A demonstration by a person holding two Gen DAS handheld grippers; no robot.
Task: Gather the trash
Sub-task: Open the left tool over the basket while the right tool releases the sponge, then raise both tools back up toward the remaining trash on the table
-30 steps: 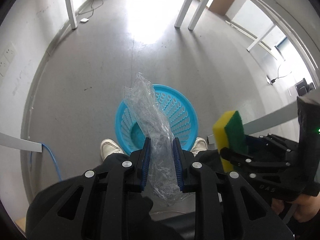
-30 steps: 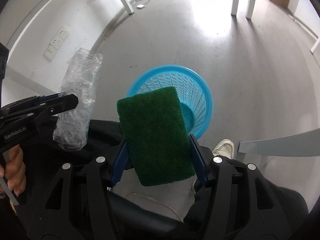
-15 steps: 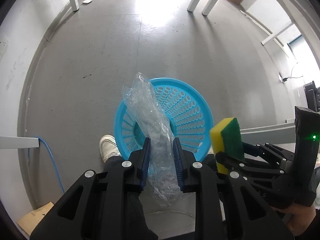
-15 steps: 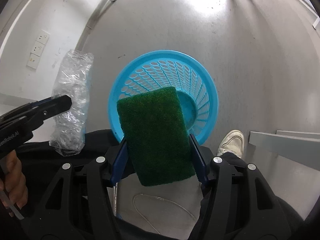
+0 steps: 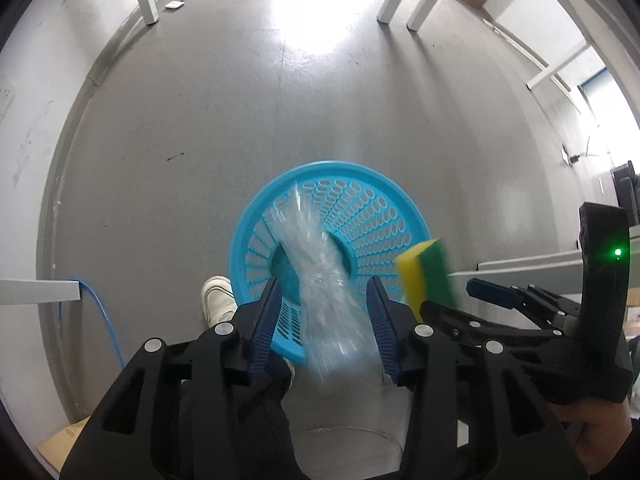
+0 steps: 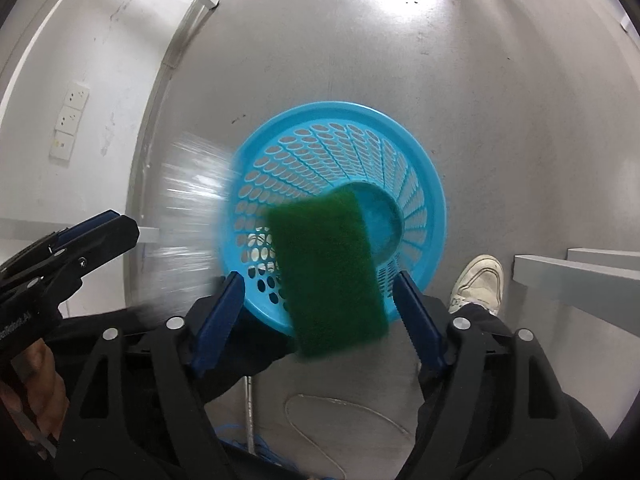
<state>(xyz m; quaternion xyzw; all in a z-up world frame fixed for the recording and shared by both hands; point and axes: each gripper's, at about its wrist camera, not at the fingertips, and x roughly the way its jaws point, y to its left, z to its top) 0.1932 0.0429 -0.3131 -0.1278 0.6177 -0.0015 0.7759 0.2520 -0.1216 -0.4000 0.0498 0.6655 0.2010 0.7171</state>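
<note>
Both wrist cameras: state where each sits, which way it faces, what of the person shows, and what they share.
Left wrist: rides on the left gripper, facing down at the floor; jaws open around a blurred clear plastic bag; the right gripper, a white shoe and dark trousers show.
Right wrist: rides on the right gripper, facing down; jaws open around a blurred green sponge; the left gripper and its hand show.
Shared: the blue basket below, bag, sponge.

Plastic wrap (image 5: 324, 280) motion-blurred, sponge (image 6: 328, 272) blurred, covering part of basket (image 6: 424, 184) floor
</note>
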